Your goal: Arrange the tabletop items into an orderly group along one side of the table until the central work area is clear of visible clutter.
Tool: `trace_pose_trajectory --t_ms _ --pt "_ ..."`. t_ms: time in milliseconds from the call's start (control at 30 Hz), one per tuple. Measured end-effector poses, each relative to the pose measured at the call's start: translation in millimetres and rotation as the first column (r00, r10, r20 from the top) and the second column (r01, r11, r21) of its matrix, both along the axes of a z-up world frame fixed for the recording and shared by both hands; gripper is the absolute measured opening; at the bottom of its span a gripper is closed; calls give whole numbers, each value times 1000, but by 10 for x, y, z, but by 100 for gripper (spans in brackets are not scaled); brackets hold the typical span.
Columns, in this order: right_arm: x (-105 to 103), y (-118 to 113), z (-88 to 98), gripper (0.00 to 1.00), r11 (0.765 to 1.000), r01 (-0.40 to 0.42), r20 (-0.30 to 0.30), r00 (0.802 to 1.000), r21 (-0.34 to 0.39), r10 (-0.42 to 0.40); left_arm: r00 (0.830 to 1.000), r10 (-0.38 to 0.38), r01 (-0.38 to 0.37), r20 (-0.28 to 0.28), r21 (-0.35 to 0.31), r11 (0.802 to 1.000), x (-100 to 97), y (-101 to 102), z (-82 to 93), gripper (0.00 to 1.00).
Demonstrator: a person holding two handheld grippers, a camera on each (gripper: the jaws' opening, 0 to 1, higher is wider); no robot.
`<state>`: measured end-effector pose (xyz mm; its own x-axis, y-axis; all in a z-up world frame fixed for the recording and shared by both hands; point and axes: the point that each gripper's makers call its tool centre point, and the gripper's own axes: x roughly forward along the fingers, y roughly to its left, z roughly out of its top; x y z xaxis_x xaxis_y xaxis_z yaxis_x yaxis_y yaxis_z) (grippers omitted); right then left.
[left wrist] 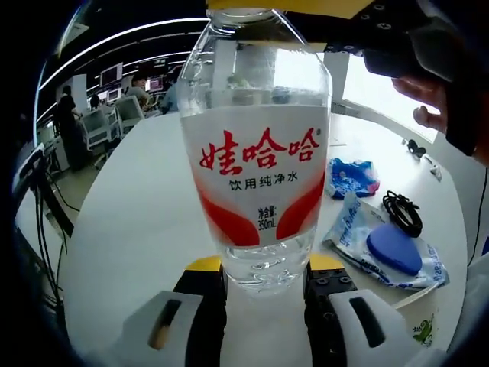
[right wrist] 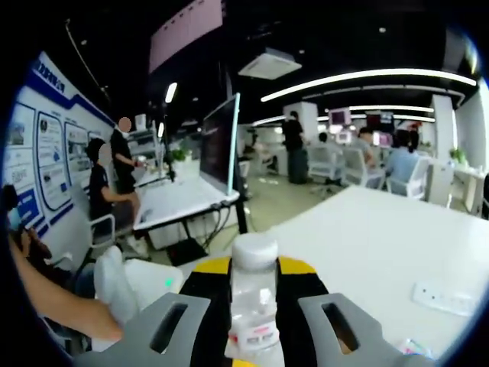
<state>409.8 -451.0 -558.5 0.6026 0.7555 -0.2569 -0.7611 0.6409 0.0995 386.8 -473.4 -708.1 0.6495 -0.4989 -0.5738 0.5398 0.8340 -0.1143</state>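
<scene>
- We see the left gripper (left wrist: 263, 287) with its jaws clamped on the base of the water bottle (left wrist: 256, 153), its long axis running upright toward 12 o'clock.
- Our right gripper (right wrist: 254, 306) has its jaws closed around the bottle's neck, white cap (right wrist: 254, 251) between them.
- Clear, smooth plastic, red-and-white label.
- At 3 o'clock on the white tabletop (left wrist: 130, 222): a crinkly blue packet (left wrist: 350, 177), a coiled black cable (left wrist: 403, 212), a blue oval pad (left wrist: 393, 248) on a clear pouch.

Water bottle (left wrist: 256, 153) cap hidden behind the right hand-held gripper (left wrist: 367, 30); green-printed packet (left wrist: 422, 329) cut off.
</scene>
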Motion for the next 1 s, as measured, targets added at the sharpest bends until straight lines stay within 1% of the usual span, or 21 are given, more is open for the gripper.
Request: trace_pose_trajectory --t_ms 267,433,567,1000 --pt "120 33 20 16 1000 3 5 1000 10 -3 1000 10 -10 15 4 1000 135 58 24 37" --pt "198 30 24 16 1000 3 -1 1000 23 -3 1000 13 -13 23 0 1000 174 68 33 37" --pt "230 35 11 16 1000 -5 -5 1000 21 6 1000 19 -19 23 -4 1000 197 81 24 37" --pt "294 96 -3 16 1000 -23 -4 1000 11 23 999 21 -21 28 15 1000 299 146 -2 37"
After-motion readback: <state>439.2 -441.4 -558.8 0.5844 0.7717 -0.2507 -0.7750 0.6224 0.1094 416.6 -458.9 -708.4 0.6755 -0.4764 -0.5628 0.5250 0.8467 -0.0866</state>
